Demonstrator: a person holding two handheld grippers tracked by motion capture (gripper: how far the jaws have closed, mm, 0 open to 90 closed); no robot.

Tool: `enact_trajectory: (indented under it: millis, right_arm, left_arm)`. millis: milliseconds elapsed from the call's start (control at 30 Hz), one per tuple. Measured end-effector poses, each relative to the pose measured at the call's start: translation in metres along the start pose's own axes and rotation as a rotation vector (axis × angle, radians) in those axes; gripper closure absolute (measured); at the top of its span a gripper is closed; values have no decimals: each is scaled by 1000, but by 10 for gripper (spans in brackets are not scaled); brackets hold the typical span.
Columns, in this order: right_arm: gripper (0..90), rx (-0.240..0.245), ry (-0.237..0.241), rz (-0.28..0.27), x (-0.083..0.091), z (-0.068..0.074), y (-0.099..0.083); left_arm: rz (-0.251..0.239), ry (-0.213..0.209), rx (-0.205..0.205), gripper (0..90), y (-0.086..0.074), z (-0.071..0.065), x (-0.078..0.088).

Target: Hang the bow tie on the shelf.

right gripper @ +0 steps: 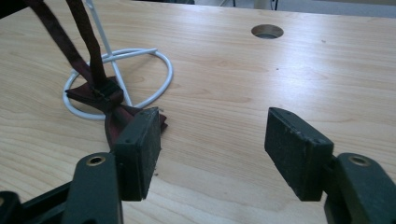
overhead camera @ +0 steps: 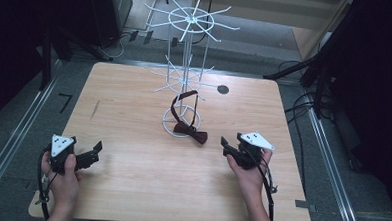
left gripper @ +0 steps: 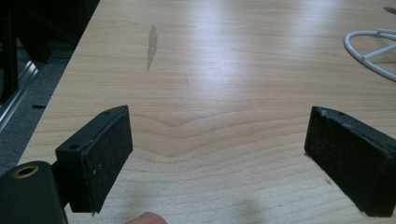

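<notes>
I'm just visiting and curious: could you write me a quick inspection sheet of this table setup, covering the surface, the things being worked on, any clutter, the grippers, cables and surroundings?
Surface: light wooden table with a round hole and a grey smear.
Job's things: dark red fabric bow tie lies across the ring base of the white wire display stand; its strap loops up the stand's pole.
Clutter: nothing seen.
Grippers: left gripper open over bare wood, empty; right gripper open, empty, pointing toward the bow tie, one jaw close to it.
Cables: a black cable trails from the right gripper; more lie on the floor at right.
Surroundings: grey floor, metal rails, dark equipment at both sides.
</notes>
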State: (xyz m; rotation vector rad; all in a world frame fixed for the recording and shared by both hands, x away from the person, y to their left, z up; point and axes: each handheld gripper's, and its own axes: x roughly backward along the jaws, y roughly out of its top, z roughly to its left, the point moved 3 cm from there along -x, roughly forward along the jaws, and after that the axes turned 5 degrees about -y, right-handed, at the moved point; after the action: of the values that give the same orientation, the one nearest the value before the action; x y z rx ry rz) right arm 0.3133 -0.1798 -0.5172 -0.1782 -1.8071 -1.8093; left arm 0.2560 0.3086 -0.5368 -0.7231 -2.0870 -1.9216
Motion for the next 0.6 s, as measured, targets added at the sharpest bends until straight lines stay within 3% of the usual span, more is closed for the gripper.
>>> enact_trajectory:
  millis: [600]
  right_arm:
    - [289, -27, -37, 24, 20, -36, -21]
  left_arm:
    - [1, -3, -2, 83, 0, -1, 0]
